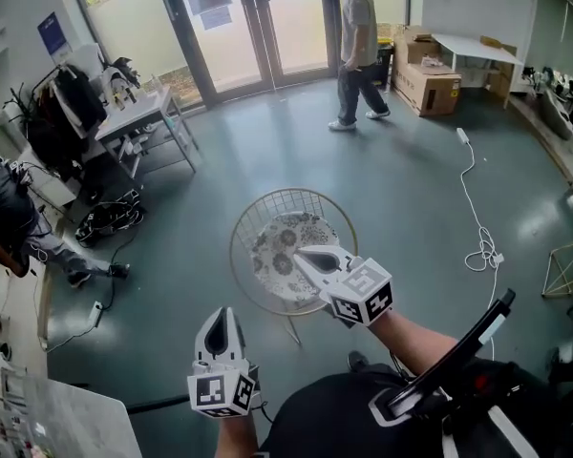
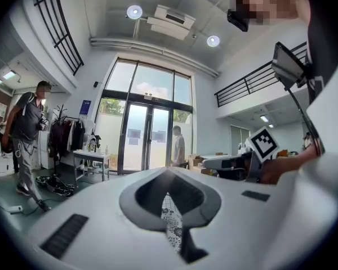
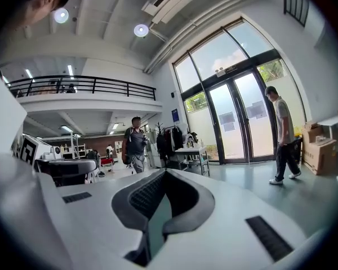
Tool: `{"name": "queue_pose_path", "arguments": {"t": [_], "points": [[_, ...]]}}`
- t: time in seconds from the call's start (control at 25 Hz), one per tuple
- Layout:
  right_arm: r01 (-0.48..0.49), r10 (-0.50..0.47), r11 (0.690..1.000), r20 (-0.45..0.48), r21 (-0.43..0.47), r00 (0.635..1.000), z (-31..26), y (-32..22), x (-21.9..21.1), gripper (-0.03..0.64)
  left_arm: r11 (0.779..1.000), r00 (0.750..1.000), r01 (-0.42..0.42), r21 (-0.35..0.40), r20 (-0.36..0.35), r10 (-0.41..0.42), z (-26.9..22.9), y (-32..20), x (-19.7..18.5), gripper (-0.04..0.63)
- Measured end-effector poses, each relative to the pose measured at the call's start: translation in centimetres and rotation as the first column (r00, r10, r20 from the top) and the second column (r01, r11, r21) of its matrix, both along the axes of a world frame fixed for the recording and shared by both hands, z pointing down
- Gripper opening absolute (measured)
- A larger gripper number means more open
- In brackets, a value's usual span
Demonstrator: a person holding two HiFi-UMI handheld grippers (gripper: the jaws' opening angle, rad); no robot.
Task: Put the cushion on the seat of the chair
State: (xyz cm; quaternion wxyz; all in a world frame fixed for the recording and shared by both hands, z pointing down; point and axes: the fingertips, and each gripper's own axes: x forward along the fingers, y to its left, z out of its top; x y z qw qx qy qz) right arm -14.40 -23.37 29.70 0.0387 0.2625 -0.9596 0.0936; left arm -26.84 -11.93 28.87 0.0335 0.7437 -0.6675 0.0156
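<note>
Cushion [image 1: 277, 246] lies on the chair [image 1: 258, 206]; left tool [image 1: 220, 315] and right tool [image 1: 299, 252] are closed, empty.
A stray brush from the right tool, which overlaps it in the head view, could drag the loose cushion askew.

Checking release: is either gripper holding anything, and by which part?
Nothing. The left gripper and right gripper are shut on nothing; the cushion lies on the chair seat.

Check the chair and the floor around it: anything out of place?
Nothing odd on the chair: the patterned cushion lies flat inside the wire chair's seat. Only a loose white cable snakes across the floor to its right.
</note>
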Motion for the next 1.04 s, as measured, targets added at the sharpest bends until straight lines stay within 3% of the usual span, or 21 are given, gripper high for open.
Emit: {"name": "queue_pose_path", "arguments": {"t": [0.44,1.04], "points": [[0.012,-0.012,0.999,-0.02,0.031,1.0,0.2,1.0,-0.5,0.009,1.0,0.998,0.021,0.006,-0.051,-0.021,0.8,1.5,-1.3,0.0],[0.032,-0.031,0.998,-0.024,0.057,0.999,-0.2,1.9,-1.6,0.009,0.998,0.997,0.066,0.004,-0.038,-0.066,1.4,2.8,-2.6,0.0]]}}
